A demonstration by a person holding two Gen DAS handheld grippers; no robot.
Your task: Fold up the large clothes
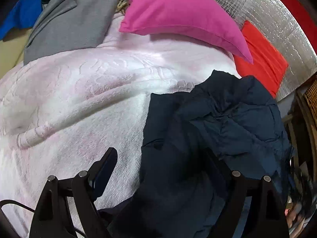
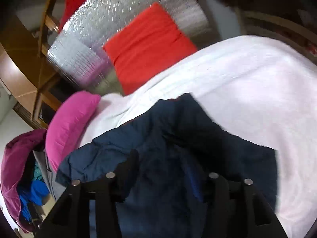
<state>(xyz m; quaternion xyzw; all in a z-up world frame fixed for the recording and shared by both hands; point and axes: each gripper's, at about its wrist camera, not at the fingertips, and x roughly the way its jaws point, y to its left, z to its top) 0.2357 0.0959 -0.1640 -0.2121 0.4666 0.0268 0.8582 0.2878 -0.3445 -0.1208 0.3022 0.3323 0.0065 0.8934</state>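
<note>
While the navy jacket (image 1: 214, 130) lies rumpled on the pale pink blanket (image 1: 83, 99), treat the step in hand as spreading it flat before any fold, which is my reading of the scene rather than something shown. In the left wrist view, your left gripper (image 1: 160, 170) stands wide: its left finger hangs over bare blanket, and the right finger is lost against the dark cloth, so I cannot tell whether any fabric lies between them. The jacket sits on the right part of the bed, its far edge near the magenta pillow (image 1: 178, 13) and the red cushion (image 1: 261, 59); a grey garment (image 1: 75, 19) lies well apart at the back left. Bring the left finger onto the jacket's near edge and take one layer only, since a bunched bite would likely drag creases along. In the right wrist view, your right gripper (image 2: 170, 170) also looks parted, with the jacket filling the space between and beyond its fingers; whether it pinches cloth I cannot tell. The picture is blurred, so slow down. Find a hem or shoulder seam on each side, lift evenly, and draw the two edges apart toward the blanket's open area.
</note>
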